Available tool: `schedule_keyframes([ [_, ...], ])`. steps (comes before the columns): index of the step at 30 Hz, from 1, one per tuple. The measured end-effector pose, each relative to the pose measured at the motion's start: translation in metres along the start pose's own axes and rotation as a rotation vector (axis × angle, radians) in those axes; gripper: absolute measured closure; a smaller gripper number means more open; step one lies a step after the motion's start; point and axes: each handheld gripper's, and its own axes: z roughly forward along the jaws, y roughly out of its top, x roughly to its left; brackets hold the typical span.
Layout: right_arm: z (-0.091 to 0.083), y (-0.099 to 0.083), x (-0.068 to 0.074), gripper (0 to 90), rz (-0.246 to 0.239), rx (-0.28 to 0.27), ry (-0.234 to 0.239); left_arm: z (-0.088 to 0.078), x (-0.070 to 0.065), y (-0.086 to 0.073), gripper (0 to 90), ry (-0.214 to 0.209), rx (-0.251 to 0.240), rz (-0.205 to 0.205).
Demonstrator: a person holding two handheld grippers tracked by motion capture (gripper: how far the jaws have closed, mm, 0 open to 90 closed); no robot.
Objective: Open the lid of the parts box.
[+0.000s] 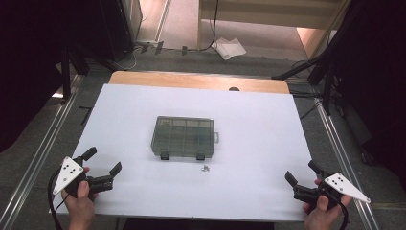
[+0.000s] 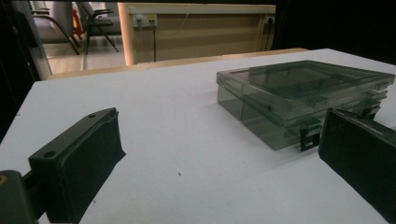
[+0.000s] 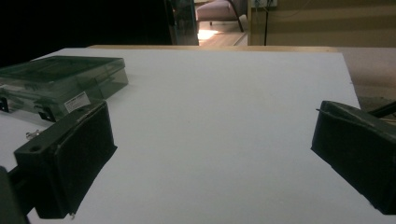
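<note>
Midway on the table, the closed box lies well apart from both empty, wide-open claws.

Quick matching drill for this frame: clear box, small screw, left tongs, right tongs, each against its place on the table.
Things:
1. clear box
2. small screw
3. left tongs
4. right tongs

Places:
A. open, near right corner of the white table
B. shut, in the middle
C. open, near left corner
D. loose on the table just in front of the box's latches

Pairs: 1-B, 2-D, 3-C, 4-A
</note>
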Motion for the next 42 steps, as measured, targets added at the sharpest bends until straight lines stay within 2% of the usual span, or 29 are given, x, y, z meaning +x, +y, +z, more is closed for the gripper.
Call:
schedule_keyframes([
  [5, 0.001, 0.001, 0.004, 0.0, -0.005, 0.011, 0.002, 0.006, -0.002, 0.003, 0.0, 0.023, 0.013, 0.001],
  [7, 0.001, 0.002, 0.007, 0.0, 0.004, 0.022, 0.014, 0.010, -0.004, 0.004, 0.0, 0.014, 0.018, -0.007],
  [9, 0.004, 0.002, 0.008, 0.2, -0.012, 0.029, 0.020, 0.014, -0.007, 0.005, 0.0, 0.011, 0.026, 0.001],
  [14, 0.011, 0.006, 0.015, 2.3, -0.014, 0.039, 0.037, 0.016, -0.018, 0.007, 0.0, -0.014, 0.041, 0.008],
  [16, 0.016, 0.008, 0.022, 2.4, -0.014, 0.038, 0.055, 0.016, -0.020, 0.007, 0.0, -0.011, 0.042, 0.015],
  [19, 0.019, 0.010, 0.027, 2.9, -0.017, 0.043, 0.067, 0.015, -0.021, 0.008, 0.0, -0.021, 0.037, -0.012],
  [23, 0.028, 0.015, 0.041, 3.6, -0.044, 0.053, 0.098, 0.017, -0.025, 0.009, 0.0, -0.024, 0.048, -0.001],
  [26, 0.031, 0.017, 0.044, 4.2, -0.031, 0.048, 0.118, 0.019, -0.029, 0.010, 0.0, -0.030, 0.047, 0.003],
  [28, 0.036, 0.022, 0.051, 4.7, -0.044, 0.051, 0.114, 0.020, -0.031, 0.011, 0.0, -0.031, 0.049, 0.001],
  [31, 0.039, 0.023, 0.053, 5.1, -0.043, 0.056, 0.116, 0.023, -0.036, 0.011, 0.0, -0.034, 0.063, 0.024],
  [36, 0.045, 0.024, 0.059, 5.8, -0.035, 0.076, 0.127, 0.028, -0.040, 0.013, 0.0, -0.055, 0.064, 0.021],
  [42, 0.051, 0.028, 0.069, 6.0, -0.052, 0.091, 0.150, 0.035, -0.046, 0.017, 0.0, -0.072, 0.067, 0.020],
])
